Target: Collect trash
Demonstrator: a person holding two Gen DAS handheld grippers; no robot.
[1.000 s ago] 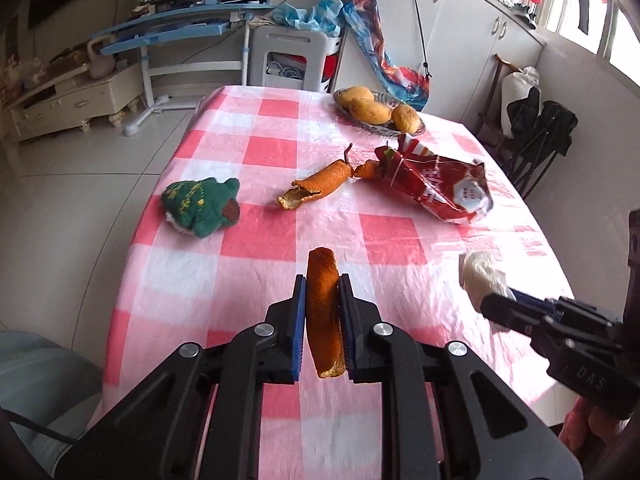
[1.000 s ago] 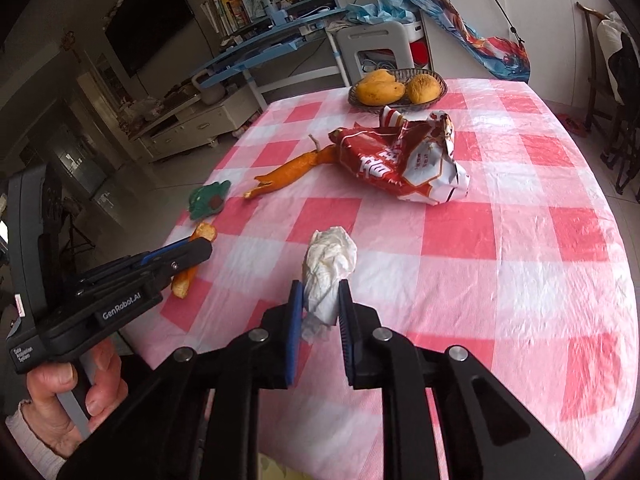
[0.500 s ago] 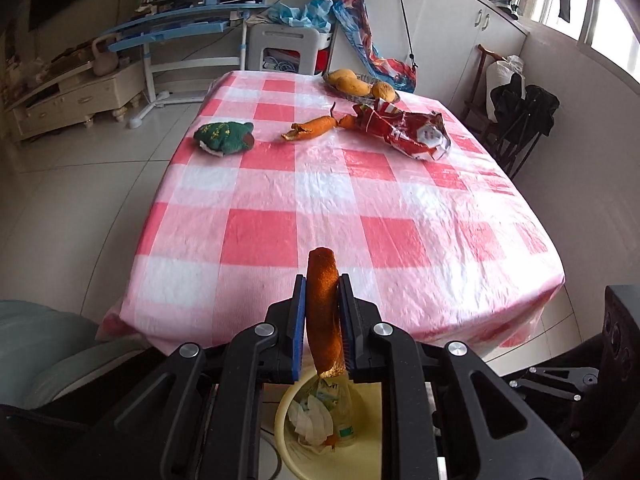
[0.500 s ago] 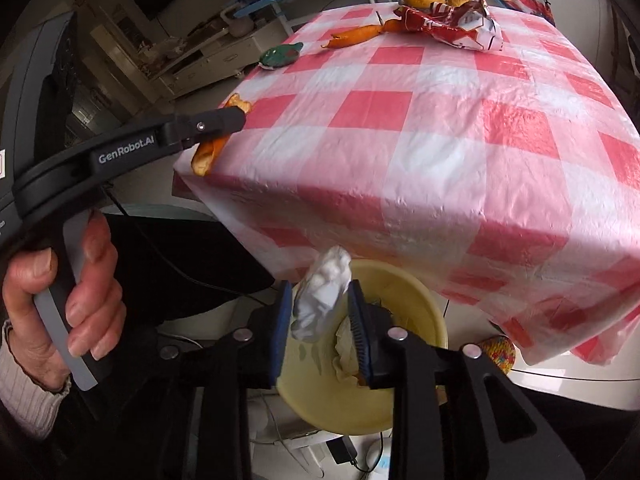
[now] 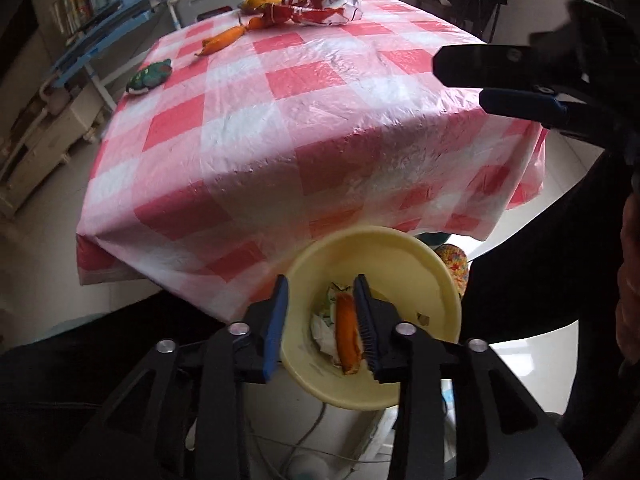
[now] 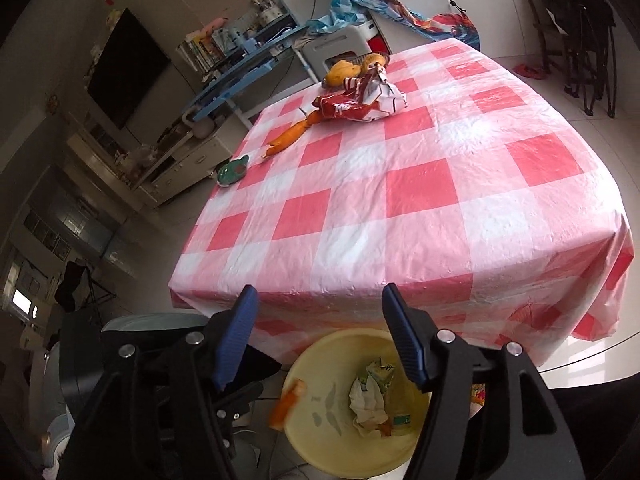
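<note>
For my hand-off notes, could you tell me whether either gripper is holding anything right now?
Nothing is held: both open. The orange peel drops from the left hand-held gripper into the yellow bin; right one empty.

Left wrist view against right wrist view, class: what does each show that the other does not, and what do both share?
Only the left wrist view shows the other gripper, the right gripper, at upper right, and the orange peel strip lying against one pad of its own opening jaws. Only the right wrist view shows the black wall-mounted television and the peel seen blurred at the bin's rim. Both share the pink-and-white checked tablecloth, the round yellow plastic bin, the crumpled red snack bag and the green knitted toy.
</note>
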